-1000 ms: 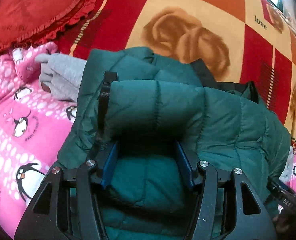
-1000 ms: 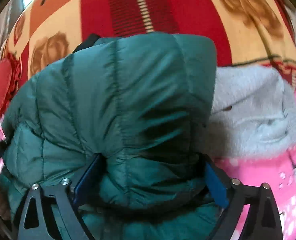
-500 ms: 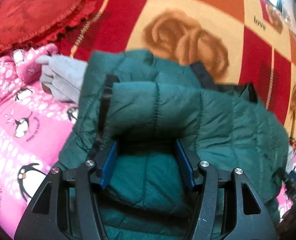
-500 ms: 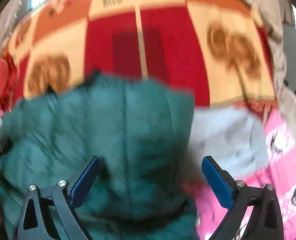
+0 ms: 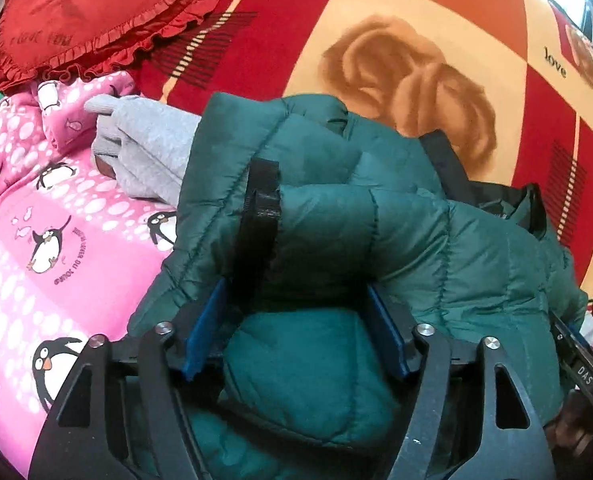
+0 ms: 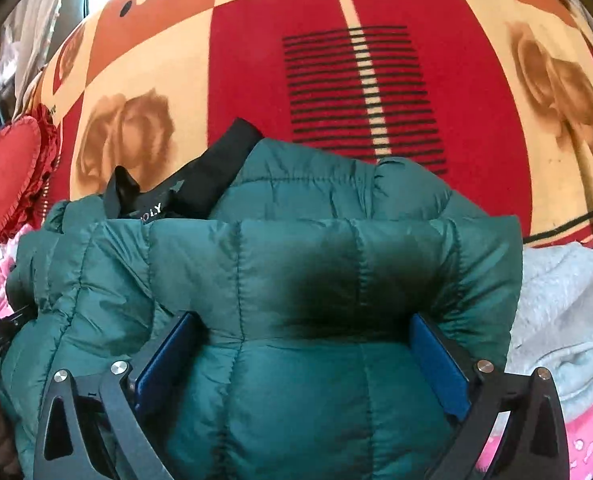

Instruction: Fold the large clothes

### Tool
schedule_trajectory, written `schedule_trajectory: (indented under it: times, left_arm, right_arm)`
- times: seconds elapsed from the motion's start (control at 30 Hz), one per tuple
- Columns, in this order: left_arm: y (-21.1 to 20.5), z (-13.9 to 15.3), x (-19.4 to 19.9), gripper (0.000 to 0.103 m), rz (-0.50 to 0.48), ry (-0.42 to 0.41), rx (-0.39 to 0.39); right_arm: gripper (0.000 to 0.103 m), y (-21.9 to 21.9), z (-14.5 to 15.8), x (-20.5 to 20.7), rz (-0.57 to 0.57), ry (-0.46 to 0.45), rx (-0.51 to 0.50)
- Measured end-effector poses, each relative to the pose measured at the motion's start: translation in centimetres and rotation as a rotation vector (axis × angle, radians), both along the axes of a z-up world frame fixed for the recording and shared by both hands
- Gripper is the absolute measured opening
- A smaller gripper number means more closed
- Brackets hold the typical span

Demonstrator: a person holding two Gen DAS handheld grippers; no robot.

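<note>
A dark green puffer jacket [image 5: 436,240] lies bunched and partly folded on the bed, its black collar lining [image 6: 200,184] showing at the far side. My left gripper [image 5: 294,328] straddles a padded fold near the black sleeve tab [image 5: 262,204]. Its jaws are opening, the fold is between the blue pads, and a dark gap shows at the left pad. My right gripper [image 6: 304,344] stands wide open over the jacket [image 6: 296,248], with the quilted bulk between its pads and no visible squeeze.
A grey garment [image 5: 152,140] lies beside the jacket, at the right [image 6: 564,320] in the right wrist view. A pink penguin blanket [image 5: 36,220] lies under it. A red heart cushion [image 5: 84,12] sits far left on the red and cream bedspread [image 6: 256,60].
The left jaws have spread wider around the jacket fold. The right gripper let go, swung off toward the grey garment, then came back over the jacket with its jaws wide.
</note>
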State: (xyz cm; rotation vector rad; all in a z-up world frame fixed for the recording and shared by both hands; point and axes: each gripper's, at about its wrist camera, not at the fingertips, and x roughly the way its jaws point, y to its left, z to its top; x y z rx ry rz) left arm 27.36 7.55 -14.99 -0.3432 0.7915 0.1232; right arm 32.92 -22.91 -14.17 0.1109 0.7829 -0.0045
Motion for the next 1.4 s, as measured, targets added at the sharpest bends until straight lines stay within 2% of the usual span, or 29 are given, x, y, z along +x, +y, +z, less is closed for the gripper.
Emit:
schedule_trajectory:
  times: [0.1,0.23,0.83,0.93,1.03,1.1,1.17,1.23,1.3,1.33,1.4]
  left_arm:
    - [0.0,-0.3,0.3,0.081,0.000,0.019,-0.007]
    - [0.1,-0.6,0.5,0.083,-0.007,0.031,-0.033]
    - [0.7,-0.9,0.8,0.085,-0.012,0.027,-0.063]
    - [1.6,0.1,-0.1,0.084,0.010,-0.021,-0.104]
    - [1.7,3.3,-2.3,0.084,0.051,-0.149,-0.075]
    - [0.5,5.5,-4.0,0.084,0.018,-0.243,-0.031]
    - [-1.1,6.0,-4.4,0.084,-0.065,-0.263,0.000]
    - [-3.3,4.8,-3.5,0.085,-0.161,-0.193,0.041]
    - [-4.5,2.5,-1.9,0.085,-0.209,-0.051,0.072]
    - [-4.5,2.1,-1.7,0.085,-0.210,-0.027,0.077]
    - [-3.8,2.7,-2.3,0.084,-0.203,-0.046,0.058]
  right_arm:
    - [0.103,0.0,0.0,0.3,-0.002,0.000,-0.004]
    - [0.103,-0.1,-0.1,-0.4,-0.006,-0.003,-0.014]
    - [0.103,0.3,-0.2,-0.1,-0.014,0.000,-0.039]
    - [0.103,0.4,1.2,-1.0,-0.020,-0.024,-0.028]
    - [0.103,0.6,3.2,-3.1,-0.022,-0.056,0.034]
    - [0.103,1.3,3.7,-4.4,-0.008,-0.044,0.056]
    - [0.103,2.3,3.1,-5.1,-0.005,0.005,0.010]
    - [0.103,2.8,1.4,-5.2,0.010,0.083,-0.001]
    - [0.103,2.9,0.4,-5.4,0.005,0.137,-0.007]
    - [0.103,3.0,0.8,-5.8,-0.005,0.128,-0.016]
    - [0.103,3.4,2.6,-7.4,-0.012,0.070,-0.031]
